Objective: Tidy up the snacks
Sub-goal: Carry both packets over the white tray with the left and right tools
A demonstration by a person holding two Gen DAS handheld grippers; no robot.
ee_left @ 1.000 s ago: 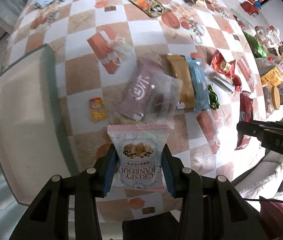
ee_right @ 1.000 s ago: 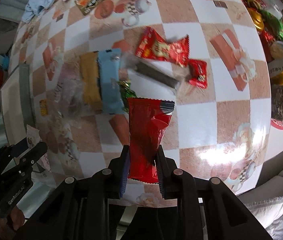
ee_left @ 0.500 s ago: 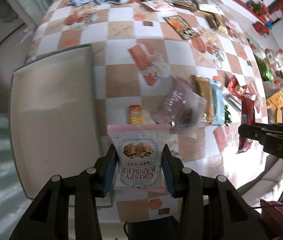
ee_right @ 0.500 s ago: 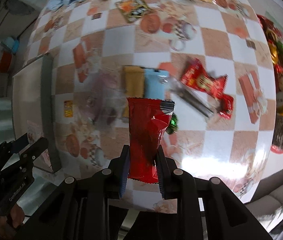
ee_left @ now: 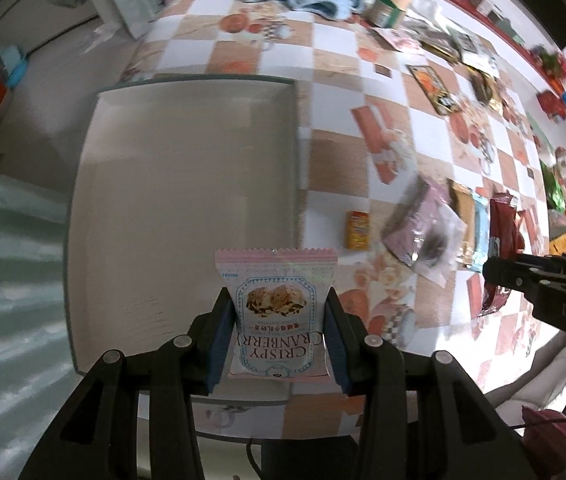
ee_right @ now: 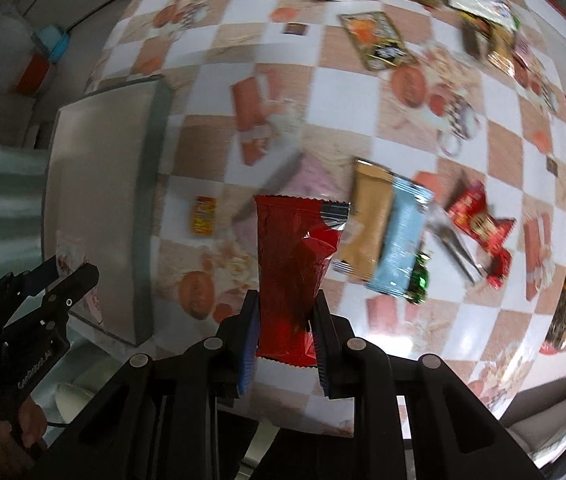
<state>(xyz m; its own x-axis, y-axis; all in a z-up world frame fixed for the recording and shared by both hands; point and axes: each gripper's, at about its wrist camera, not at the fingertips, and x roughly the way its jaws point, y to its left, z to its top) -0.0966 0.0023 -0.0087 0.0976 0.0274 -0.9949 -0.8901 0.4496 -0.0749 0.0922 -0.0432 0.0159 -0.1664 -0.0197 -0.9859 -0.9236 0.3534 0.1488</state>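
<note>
Left claw [ee_left: 279, 340] clamps a pink cranberry packet [ee_left: 277, 312] above the grey tray [ee_left: 187, 184]; right claw [ee_right: 285, 344] grips a red packet [ee_right: 293, 272]. Lower each flat inside the tray before releasing.

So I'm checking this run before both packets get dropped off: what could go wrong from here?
1. The left gripper pinches the pink-and-white cranberry biscuit packet only at its lower end; it could slip or tilt on release and miss the shallow grey tray.
2. The right gripper holds the crumpled red foil packet over the checkered tablecloth, not the tray.
3. Both grippers are close together, so they might collide.
</note>
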